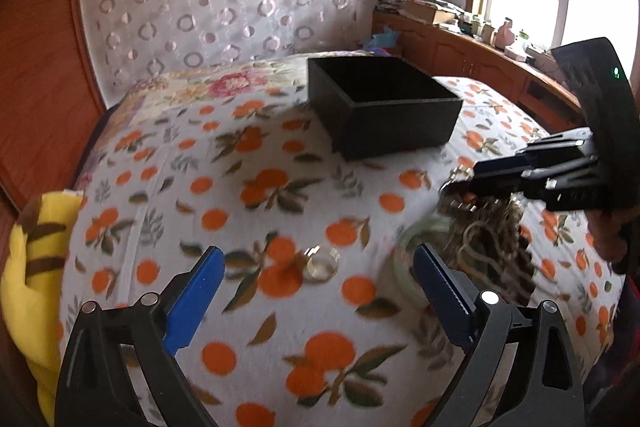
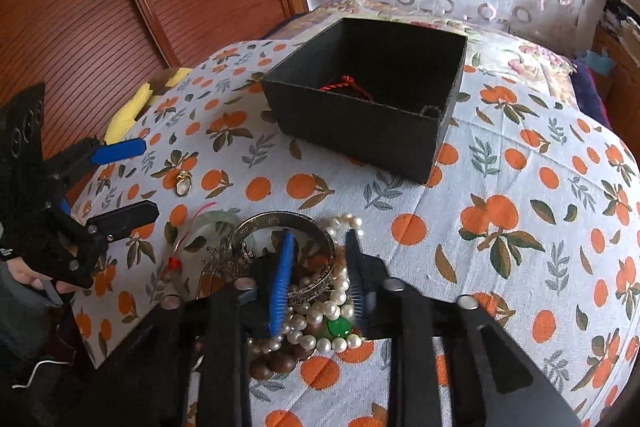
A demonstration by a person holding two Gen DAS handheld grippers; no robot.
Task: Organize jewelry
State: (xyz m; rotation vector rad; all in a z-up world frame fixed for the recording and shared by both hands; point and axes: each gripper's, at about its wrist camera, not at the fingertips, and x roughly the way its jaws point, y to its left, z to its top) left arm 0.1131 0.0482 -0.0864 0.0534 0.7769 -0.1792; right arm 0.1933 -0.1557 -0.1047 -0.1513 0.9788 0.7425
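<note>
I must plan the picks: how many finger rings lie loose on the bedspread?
1: a gold ring between the left gripper's open jaws, apart from the jewelry pile. More may hide inside that pile.

Bed top: open cloth in middle, clutter at near edge.

Black box (image 2: 370, 103) stands open-topped toward the far side, bare orange-print bedspread (image 2: 520, 187) around it and a wide lane between box and jewelry heap (image 2: 312, 287). Right tongs (image 2: 318, 279) sit down among the heap. Small ring (image 2: 183, 183) lies alone between the left tongs (image 2: 132, 183), fingers wide apart.
</note>
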